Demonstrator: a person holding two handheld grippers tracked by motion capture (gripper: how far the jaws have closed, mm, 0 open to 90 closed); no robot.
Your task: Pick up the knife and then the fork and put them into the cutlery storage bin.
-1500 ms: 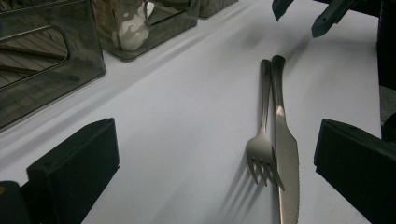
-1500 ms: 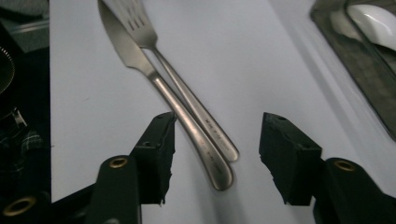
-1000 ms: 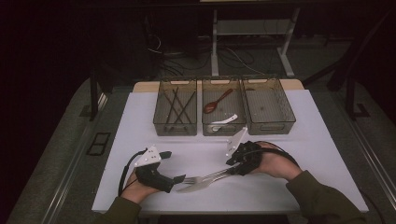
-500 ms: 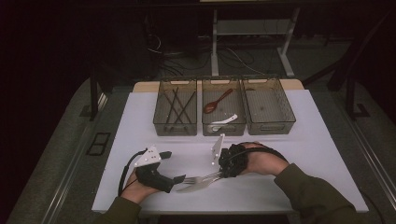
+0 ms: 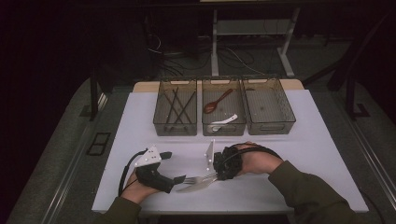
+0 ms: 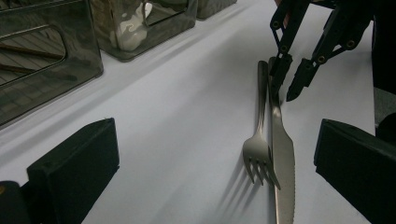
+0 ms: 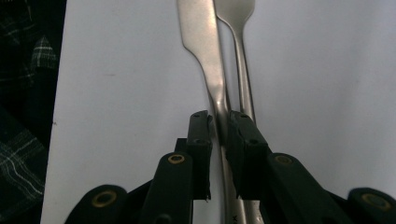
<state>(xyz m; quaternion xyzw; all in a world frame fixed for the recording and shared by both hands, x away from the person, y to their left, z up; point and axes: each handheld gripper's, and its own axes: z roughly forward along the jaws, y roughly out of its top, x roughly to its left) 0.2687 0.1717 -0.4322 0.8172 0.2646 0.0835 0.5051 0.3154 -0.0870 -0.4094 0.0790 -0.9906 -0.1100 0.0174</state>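
Note:
A metal fork and a metal knife lie side by side on the white table, near its front edge. My right gripper reaches them from the right. In the right gripper view its jaws stand closed on the knife handle, with the fork just beside. My left gripper rests at the tine end, open. In the left gripper view its jaws stand wide apart around the fork and knife, and the right gripper touches the far handles.
Three clear bins stand in a row at the back. The left bin holds dark chopsticks. A wooden spoon and a white spoon lie in the middle bin. Nothing lies in the right bin.
The right hand has swung left and down toward the cutlery, and its jaws have come onto the knife handle. The left gripper has stayed put.

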